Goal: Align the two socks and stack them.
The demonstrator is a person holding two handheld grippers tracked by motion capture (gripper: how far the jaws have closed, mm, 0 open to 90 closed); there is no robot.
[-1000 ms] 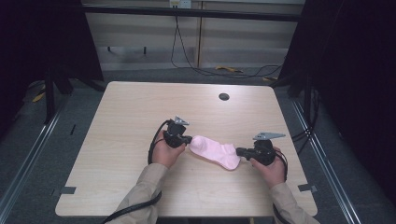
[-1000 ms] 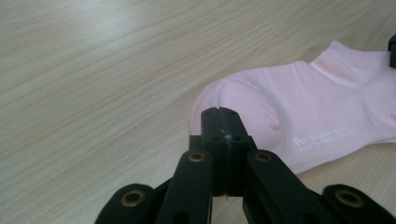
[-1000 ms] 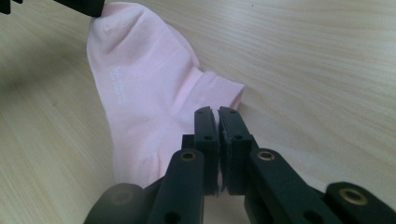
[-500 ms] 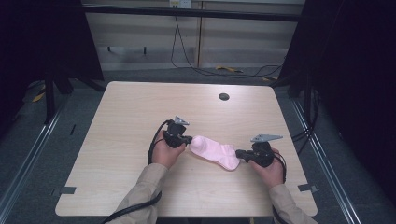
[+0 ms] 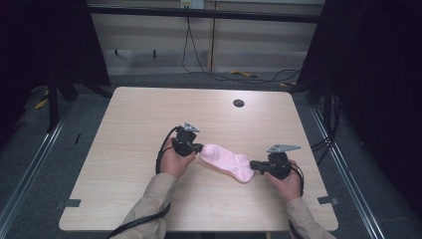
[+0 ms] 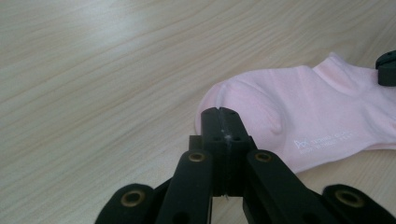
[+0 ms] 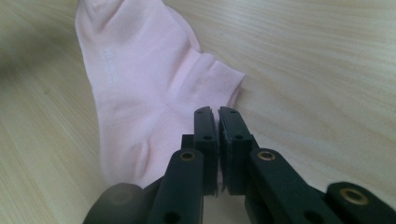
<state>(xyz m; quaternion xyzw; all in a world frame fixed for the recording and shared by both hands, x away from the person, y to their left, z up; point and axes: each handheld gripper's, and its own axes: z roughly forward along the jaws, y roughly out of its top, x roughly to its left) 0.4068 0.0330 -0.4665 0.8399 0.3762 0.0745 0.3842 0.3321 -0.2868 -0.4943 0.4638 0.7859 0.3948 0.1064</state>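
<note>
- Our left gripper (image 6: 223,122) has its two black jaws pressed tight together. In the left gripper view their tips sit on the near rim of the pink sock (image 6: 303,121), at its rounded end, and the fabric puckers just beside them at about 2 o'clock, so we read them as clamped on that edge.
- Our right gripper (image 7: 218,122) has its jaws nearly together, with a thin slit between the pads. In the right gripper view they rest over the other end of the pink sock (image 7: 135,88), near its cuff corner. We cannot tell whether cloth is pinched in the slit.
- The sock lies flat on the table, stretched between the two grippers. From the high view it runs from about 10 o'clock at the left gripper (image 5: 198,148) down to 4 o'clock at the right gripper (image 5: 253,165), and the pink sock (image 5: 226,160) sits in the nearer half of the table.
- Small pale lettering shows on the sock's side.
- Our left hand (image 5: 174,159) and right hand (image 5: 286,181) wrap the gripper bodies, with tan sleeves entering from 6 o'clock.
- The light wooden table (image 5: 124,129) has a small dark round hole (image 5: 239,103) towards 12 o'clock, well apart from the sock.
</note>
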